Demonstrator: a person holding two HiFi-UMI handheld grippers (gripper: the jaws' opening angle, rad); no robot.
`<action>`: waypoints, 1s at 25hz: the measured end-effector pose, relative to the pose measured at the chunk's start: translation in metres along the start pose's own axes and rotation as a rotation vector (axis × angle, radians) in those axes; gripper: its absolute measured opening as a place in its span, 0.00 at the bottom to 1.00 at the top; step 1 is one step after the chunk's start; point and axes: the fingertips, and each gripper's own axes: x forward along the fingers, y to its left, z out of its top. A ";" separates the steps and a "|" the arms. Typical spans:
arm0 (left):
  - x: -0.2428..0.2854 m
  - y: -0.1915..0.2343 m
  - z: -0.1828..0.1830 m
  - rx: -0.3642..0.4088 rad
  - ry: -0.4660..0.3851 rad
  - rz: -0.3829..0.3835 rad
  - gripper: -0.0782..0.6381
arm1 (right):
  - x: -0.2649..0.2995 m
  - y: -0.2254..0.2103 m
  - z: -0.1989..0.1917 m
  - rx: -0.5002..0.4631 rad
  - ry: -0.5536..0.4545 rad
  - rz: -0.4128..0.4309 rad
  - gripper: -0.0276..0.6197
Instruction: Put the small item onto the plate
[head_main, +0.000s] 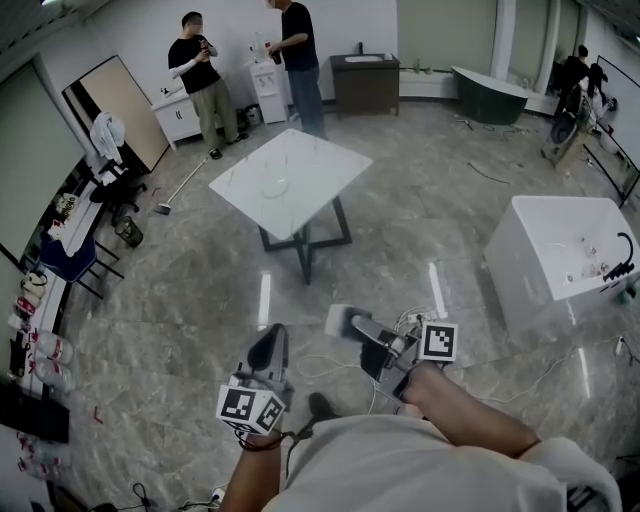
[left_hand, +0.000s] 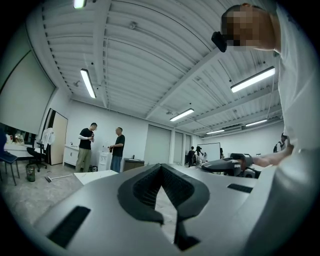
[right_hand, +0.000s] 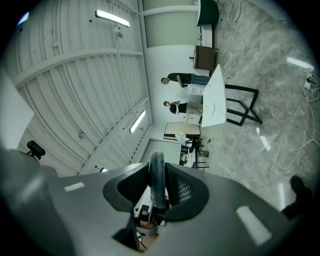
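The person stands well back from the white table (head_main: 300, 160), and the plate (head_main: 272, 186), a faint clear disc, sits on the table near its middle, so there's a stretch of floor to cross first. The right gripper (head_main: 352, 322) has its jaws drawn in narrow on the small item (head_main: 338, 318). In the right gripper view that item (right_hand: 157, 172) stands edge-on between the pads as a thin, dark-rimmed slab, squeezed across its two flat faces. In the head view it pokes out ahead of the jaws as a pale flat piece, and it doesn't droop, so I'd judge it stiff and light, though what it's made of I can't tell. The hold looks sound, but a thin flat thing pinched near one end could swivel if it is swung about. Lay it down low and flat, since the plate looks like glass and may chip or skate on that smooth top. The left gripper (head_main: 268, 345) hangs by the person's side with its jaws closed tip to tip and nothing between them.
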 end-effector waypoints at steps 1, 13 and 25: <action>0.002 0.009 -0.001 0.001 -0.001 0.002 0.12 | 0.008 -0.003 0.002 -0.002 0.000 -0.004 0.19; 0.066 0.167 0.018 0.001 0.018 -0.035 0.12 | 0.168 -0.042 0.036 -0.006 -0.024 -0.020 0.19; 0.134 0.255 0.023 -0.002 0.051 -0.098 0.12 | 0.264 -0.081 0.081 0.014 -0.041 -0.049 0.19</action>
